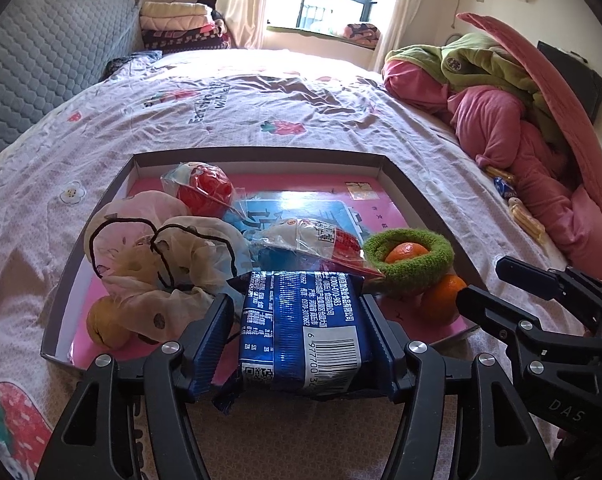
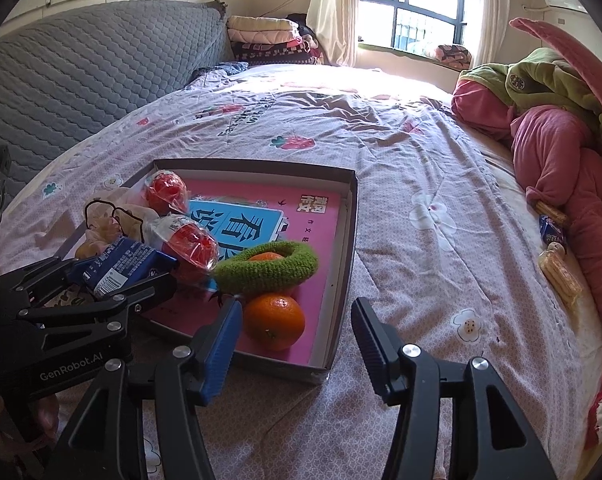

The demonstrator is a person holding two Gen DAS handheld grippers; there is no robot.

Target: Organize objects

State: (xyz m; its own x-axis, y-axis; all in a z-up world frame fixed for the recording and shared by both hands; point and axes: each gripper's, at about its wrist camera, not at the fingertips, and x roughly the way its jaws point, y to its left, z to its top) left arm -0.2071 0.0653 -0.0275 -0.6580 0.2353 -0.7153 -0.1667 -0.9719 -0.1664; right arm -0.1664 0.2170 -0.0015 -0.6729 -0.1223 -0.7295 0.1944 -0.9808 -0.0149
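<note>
A shallow cardboard tray [image 1: 405,184] [image 2: 351,216] with a pink book as its floor lies on the bed. In it are two red wrapped snacks [image 1: 207,188] [image 2: 189,242], fabric scrunchies [image 1: 157,248], a green scrunchie [image 1: 411,260] [image 2: 269,268] around an orange, a second orange [image 2: 274,322] [image 1: 443,298] and a yellowish fruit [image 1: 105,322]. My left gripper [image 1: 301,334] [image 2: 113,276] is shut on a blue snack packet [image 1: 305,328] [image 2: 119,266] over the tray's near edge. My right gripper [image 2: 297,340] is open and empty at the tray's near right corner.
A pink and green bedding pile [image 2: 557,140] lies at the right, with small wafer snacks [image 2: 561,272] and a blue packet [image 2: 553,232] beside it. A grey quilted headboard [image 2: 81,80] stands at the left, folded blankets [image 2: 269,38] and a window behind.
</note>
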